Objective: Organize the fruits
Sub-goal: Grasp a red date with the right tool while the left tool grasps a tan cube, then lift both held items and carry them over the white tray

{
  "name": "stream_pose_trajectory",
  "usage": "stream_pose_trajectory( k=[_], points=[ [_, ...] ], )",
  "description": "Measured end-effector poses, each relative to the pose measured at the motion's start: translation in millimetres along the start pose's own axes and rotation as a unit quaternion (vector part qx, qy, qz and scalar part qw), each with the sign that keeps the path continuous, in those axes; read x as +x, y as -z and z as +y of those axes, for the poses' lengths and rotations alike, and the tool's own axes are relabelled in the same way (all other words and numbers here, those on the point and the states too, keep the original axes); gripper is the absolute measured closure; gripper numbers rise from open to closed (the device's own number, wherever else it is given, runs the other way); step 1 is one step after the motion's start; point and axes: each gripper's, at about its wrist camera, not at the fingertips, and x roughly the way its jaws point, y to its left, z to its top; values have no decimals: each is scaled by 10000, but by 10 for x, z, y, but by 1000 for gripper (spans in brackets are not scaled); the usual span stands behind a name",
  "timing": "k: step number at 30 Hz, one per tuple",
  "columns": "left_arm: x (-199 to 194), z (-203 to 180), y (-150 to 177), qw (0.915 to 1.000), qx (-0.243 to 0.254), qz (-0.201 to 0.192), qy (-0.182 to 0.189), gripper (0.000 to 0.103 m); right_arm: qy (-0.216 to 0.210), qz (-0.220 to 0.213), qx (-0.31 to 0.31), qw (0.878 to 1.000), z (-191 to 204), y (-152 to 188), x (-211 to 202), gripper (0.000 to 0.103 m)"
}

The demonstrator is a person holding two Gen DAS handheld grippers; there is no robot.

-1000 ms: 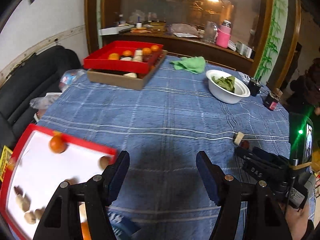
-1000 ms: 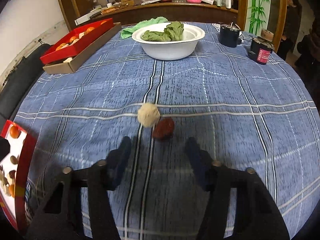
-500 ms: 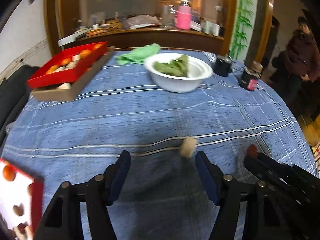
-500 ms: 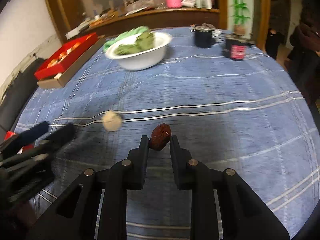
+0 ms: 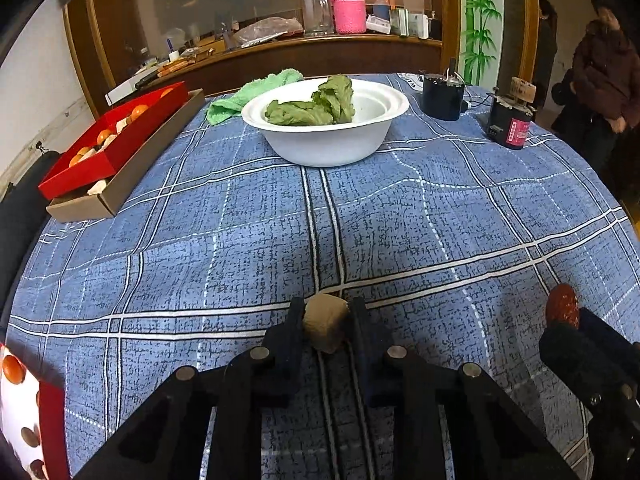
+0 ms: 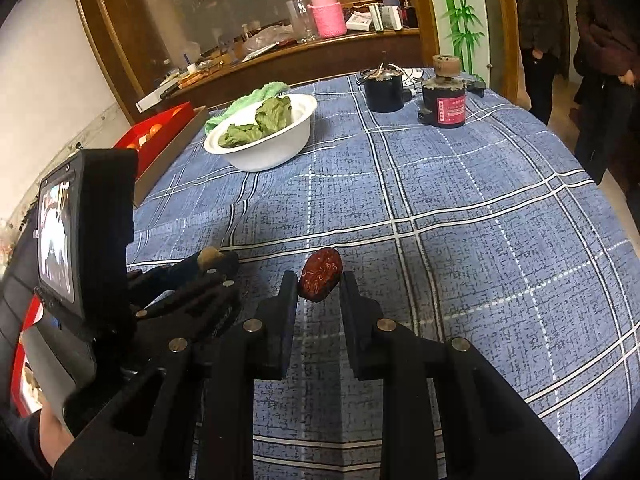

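Observation:
My left gripper [image 5: 326, 322] is shut on a round tan fruit [image 5: 325, 320], held just above the blue checked tablecloth. My right gripper [image 6: 319, 280] is shut on a wrinkled dark red date [image 6: 320, 274]. The date also shows at the right edge of the left wrist view [image 5: 562, 310]. The tan fruit and left gripper show at the left of the right wrist view [image 6: 210, 256]. A red-rimmed white tray [image 5: 52, 432] with an orange [image 5: 13, 369] and brown fruits lies at the lower left.
A white bowl [image 5: 340, 144] of green leaves stands at the table's far middle. A red box [image 5: 116, 148] with oranges sits in a cardboard box at the far left. A green cloth [image 5: 248, 94], a black pot [image 5: 442, 96] and a dark jar [image 5: 512, 124] stand at the back. People stand at the right.
My left gripper swung right from the tray and closed on the tan fruit. My right gripper closed on the red date and lifted it.

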Motion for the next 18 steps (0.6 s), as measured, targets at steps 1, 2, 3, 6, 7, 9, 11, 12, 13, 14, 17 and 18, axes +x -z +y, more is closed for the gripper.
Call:
stream_pose_trajectory(
  k=[1,2,3,6,7,9,11,12,13,14,17,18],
  points=[
    [-18,8,13,10000,12,14,0,81,-7,-5,-9,10000,4,0,-3,84],
    [-33,16,23,10000,14,29,-3,81,-9,-2,-14,10000,7,1,-3,84],
    [-48,26,39,10000,1,45,-6,81,25,-1,-42,10000,20,3,0,84],
    [-123,73,98,10000,-23,58,-4,81,118,61,-104,9999,44,9,31,84],
    [-155,89,124,10000,-22,62,-7,81,155,76,-134,9998,50,20,32,84],
    [-200,123,167,10000,-50,81,-25,81,229,129,-184,9995,66,56,25,84],
    [-280,176,228,9999,-96,96,-4,81,284,176,-218,9992,74,110,2,84],
    [-321,191,257,9999,-103,84,-9,81,319,199,-246,9990,84,149,-21,84],
    [-370,211,291,9999,-118,73,-19,81,342,221,-265,9988,89,185,-40,84],
    [-428,239,333,9999,-153,79,0,81,382,247,-279,9986,97,231,-72,84],
    [-607,291,460,9998,-181,49,33,81,419,265,-313,9983,139,338,-173,84],
    [-648,303,490,9998,-194,36,33,81,427,273,-335,9982,161,374,-210,84]
  ],
)
